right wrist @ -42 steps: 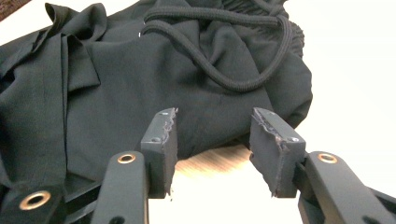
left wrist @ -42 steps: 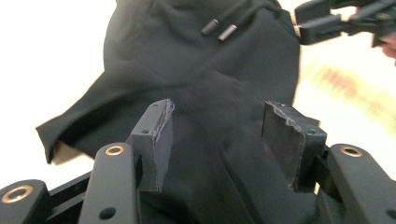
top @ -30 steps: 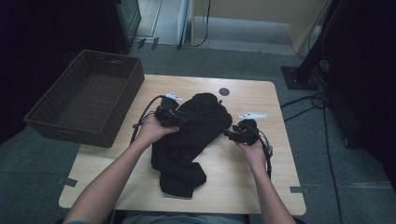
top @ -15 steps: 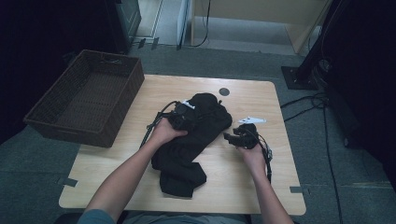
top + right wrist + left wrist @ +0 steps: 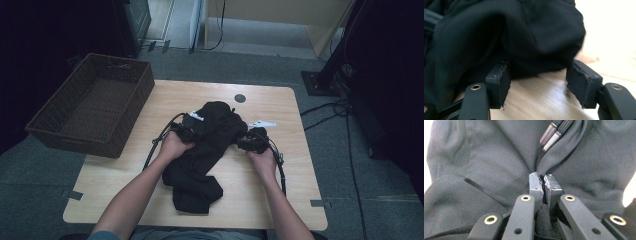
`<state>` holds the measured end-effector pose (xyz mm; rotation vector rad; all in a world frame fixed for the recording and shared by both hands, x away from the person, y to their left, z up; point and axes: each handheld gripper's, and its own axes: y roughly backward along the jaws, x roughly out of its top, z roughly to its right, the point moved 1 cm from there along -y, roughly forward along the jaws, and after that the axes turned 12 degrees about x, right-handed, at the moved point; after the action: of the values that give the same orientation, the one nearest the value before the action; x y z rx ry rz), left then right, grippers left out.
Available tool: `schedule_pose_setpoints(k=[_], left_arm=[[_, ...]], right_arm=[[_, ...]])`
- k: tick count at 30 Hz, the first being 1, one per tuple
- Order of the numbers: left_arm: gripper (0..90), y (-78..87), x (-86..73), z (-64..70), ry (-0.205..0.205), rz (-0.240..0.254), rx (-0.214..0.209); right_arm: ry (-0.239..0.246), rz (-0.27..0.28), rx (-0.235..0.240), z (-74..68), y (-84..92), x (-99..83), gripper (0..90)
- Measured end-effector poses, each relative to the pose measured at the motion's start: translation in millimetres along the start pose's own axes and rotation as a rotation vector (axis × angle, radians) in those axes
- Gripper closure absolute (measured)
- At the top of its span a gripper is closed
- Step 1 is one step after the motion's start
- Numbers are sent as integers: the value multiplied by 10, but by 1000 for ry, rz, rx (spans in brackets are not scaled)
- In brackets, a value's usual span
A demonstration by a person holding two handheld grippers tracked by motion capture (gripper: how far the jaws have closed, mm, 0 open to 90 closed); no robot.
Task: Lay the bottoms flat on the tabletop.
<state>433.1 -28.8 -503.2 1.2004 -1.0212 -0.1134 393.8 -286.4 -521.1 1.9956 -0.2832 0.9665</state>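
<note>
Wicker basket [image 5: 95, 107] upper left, off the bench [image 5: 280, 200] edge. Black garment [image 5: 205, 150] heaped mid-frame. My left claw [image 5: 187, 131] has just closed, clamped on its fabric; right claw [image 5: 250, 142], jaws apart and just widening, at the garment's right edge.

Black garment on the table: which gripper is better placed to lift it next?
Left. The left gripper has just closed and pinches a fold of the black garment below its drawstring tips. The right gripper stands open at the garment's edge, pads apart on the table, gripping nothing.
</note>
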Motion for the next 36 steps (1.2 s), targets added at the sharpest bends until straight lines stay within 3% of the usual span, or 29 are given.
schedule_pose_setpoints(k=[3,6,7,8,9,12,19,21,22,25,27,29,30,33,34,36], left_arm=[[866,47,-47,23,6,4,-6],[868,102,-76,46,10,5,-26],[869,118,-83,57,16,5,-35],[870,153,-96,66,20,9,-53],[870,153,-96,66,20,9,-53],[870,247,-118,26,36,36,-67],[873,583,-119,-246,122,135,-59],[877,699,-128,-422,145,122,-12],[878,699,-128,-422,145,122,-12],[879,806,-169,-608,178,104,26],[879,815,-182,-626,181,99,39],[876,761,-218,-643,186,63,75],[873,761,-218,-643,186,63,75],[844,679,-216,-627,199,26,102],[749,709,-189,-606,212,58,87],[696,745,-169,-591,205,77,82]], right_arm=[[-11,11,0,-7,-78,31,379],[-24,21,20,-12,-121,63,489],[-30,22,17,-20,-133,72,574],[-49,17,24,-29,-153,85,726],[-49,17,24,-29,-153,85,726],[-85,6,65,3,-120,112,863],[-66,11,55,48,57,212,870],[-55,-6,20,68,109,294,871],[-55,-6,20,68,109,294,871],[-29,-31,-9,136,238,488,870],[3,-36,-24,158,307,611,870],[44,-42,-65,157,342,741,858],[44,-42,-65,157,342,741,858],[57,-19,-133,140,290,855,672],[54,11,-129,96,287,873,574],[48,23,-113,64,303,873,581]])
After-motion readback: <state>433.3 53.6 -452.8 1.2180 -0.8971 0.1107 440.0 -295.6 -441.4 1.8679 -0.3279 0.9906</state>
